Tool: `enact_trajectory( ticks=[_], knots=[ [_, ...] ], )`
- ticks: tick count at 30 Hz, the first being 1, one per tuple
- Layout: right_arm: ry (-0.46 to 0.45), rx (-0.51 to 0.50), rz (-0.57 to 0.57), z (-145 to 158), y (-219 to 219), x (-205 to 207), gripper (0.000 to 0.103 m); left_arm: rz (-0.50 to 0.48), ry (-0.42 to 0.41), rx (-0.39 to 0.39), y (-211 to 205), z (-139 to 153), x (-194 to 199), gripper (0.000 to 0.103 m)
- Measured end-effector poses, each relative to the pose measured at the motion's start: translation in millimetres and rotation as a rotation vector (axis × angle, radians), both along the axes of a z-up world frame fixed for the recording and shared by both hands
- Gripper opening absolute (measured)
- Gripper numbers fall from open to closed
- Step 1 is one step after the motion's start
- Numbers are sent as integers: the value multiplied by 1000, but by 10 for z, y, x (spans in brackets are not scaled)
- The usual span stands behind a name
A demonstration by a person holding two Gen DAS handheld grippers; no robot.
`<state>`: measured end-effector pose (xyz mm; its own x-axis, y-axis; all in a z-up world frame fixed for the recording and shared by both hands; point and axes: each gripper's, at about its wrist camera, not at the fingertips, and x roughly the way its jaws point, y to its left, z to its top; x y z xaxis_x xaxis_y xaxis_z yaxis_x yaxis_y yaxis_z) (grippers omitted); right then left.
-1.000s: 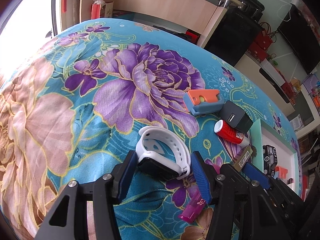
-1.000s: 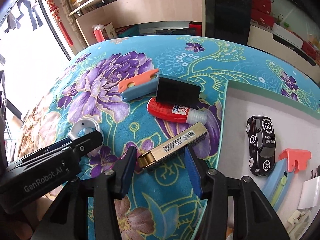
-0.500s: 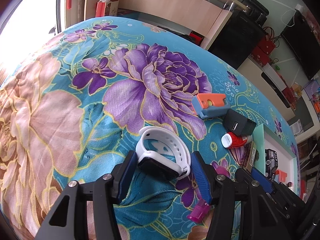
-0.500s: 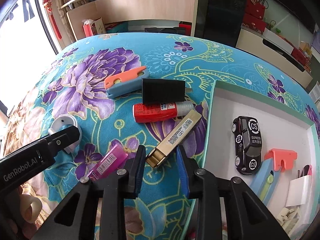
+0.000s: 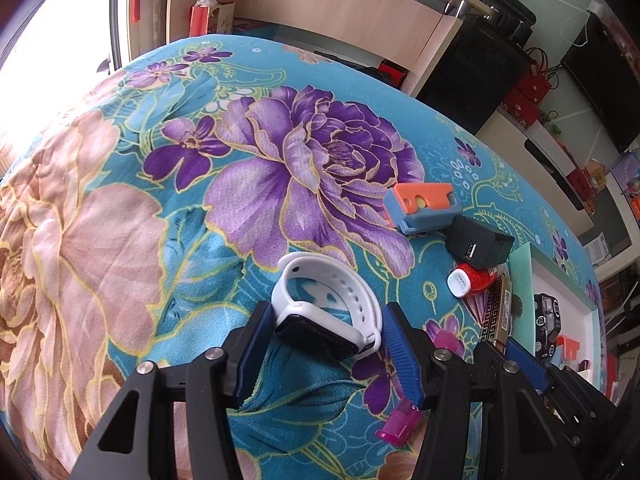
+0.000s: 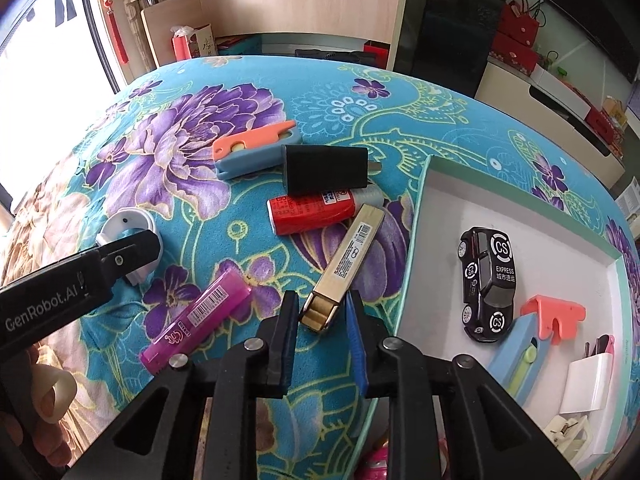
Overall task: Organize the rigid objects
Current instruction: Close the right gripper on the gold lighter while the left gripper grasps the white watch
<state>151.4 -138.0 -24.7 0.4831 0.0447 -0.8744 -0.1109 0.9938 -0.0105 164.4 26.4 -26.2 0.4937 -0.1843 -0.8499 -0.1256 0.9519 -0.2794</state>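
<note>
My right claw [image 6: 322, 322] is closing on the gold case [image 6: 344, 268] beside the tray [image 6: 416, 248], to drop it in; my left claw [image 5: 326, 334] clasps the watch [image 5: 326, 316].

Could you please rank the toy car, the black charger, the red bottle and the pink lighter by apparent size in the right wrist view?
1. Pink lighter, though it lies nearest the camera.
2. Red bottle and toy car: too alike to rank.
3. Black charger.

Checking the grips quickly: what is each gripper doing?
Left gripper: shut on the white watch.
Right gripper: closing on the gold box.
</note>
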Motion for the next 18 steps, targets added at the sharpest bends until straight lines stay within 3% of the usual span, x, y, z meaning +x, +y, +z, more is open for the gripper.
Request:
enact_trajectory(
  ticks=[5, 9, 18],
  knots=[
    [-11, 2, -29, 0, 4, 36, 25, -1, 0, 1, -2, 0, 2, 60],
    [-28, 13, -52, 8, 9, 62, 37, -2, 0, 3, -3, -2, 3, 60],
    [-72, -50, -71, -18, 49, 106, 34, -7, 2, 10, -18, -11, 11, 61]
  ],
)
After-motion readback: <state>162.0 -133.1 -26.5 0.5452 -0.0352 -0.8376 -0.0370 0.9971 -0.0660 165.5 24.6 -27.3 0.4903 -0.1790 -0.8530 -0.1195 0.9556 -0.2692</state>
